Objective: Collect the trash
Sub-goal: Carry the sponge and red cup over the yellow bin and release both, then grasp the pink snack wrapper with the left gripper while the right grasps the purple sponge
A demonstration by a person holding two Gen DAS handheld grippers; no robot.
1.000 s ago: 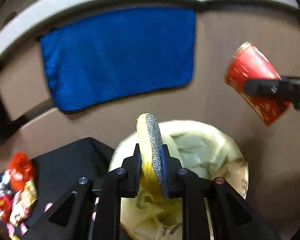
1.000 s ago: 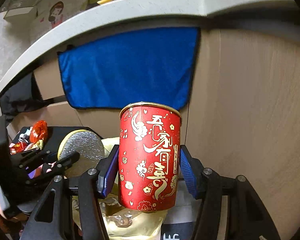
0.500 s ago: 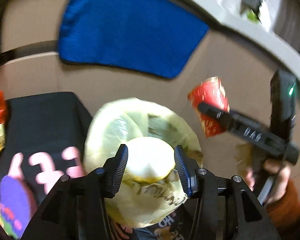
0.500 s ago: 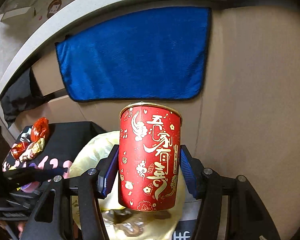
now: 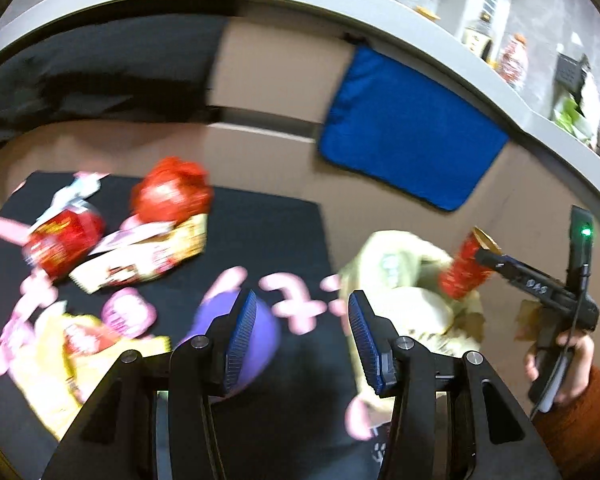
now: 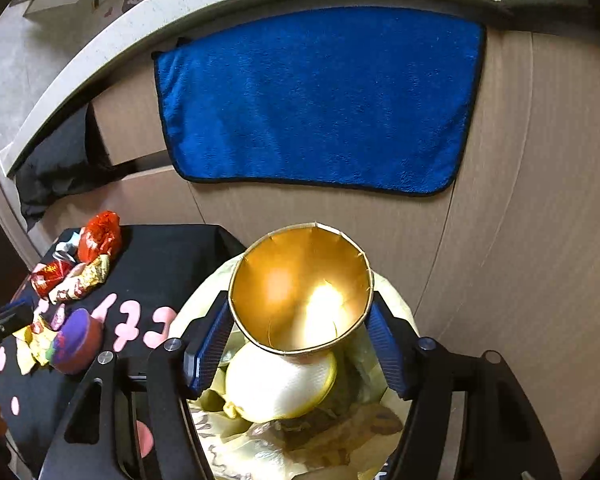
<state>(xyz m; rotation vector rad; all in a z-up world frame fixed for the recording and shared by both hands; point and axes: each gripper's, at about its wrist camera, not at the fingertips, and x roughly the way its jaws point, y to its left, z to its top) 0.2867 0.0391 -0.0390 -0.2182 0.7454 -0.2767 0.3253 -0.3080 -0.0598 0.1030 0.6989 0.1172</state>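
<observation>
My right gripper (image 6: 296, 344) hangs over the pale yellow trash bag (image 6: 392, 292), its jaws opening. The red paper cup (image 6: 300, 292) sits loose between the pads, tipped so its gold inside faces the camera. A round yellow-white disc (image 6: 276, 384) lies in the bag below it. In the left wrist view the same cup (image 5: 464, 272) tilts at the right gripper's tips above the bag (image 5: 396, 264). My left gripper (image 5: 302, 336) stands open and empty over the black cloth (image 5: 260, 232), just right of a purple round thing (image 5: 266, 336).
Red wrappers (image 5: 168, 192), a snack packet (image 5: 140, 256) and a yellow packet (image 5: 72, 344) lie on the black cloth. A blue towel (image 6: 320, 100) hangs on the wooden cabinet front under a grey counter edge (image 6: 100, 52). A person's hand (image 5: 560, 364) holds the right gripper.
The left gripper opened, the glittery disc dropped into the bag, and it swung left over the black cloth. The right gripper moved over the bag and the red cup tipped between widening jaws.
</observation>
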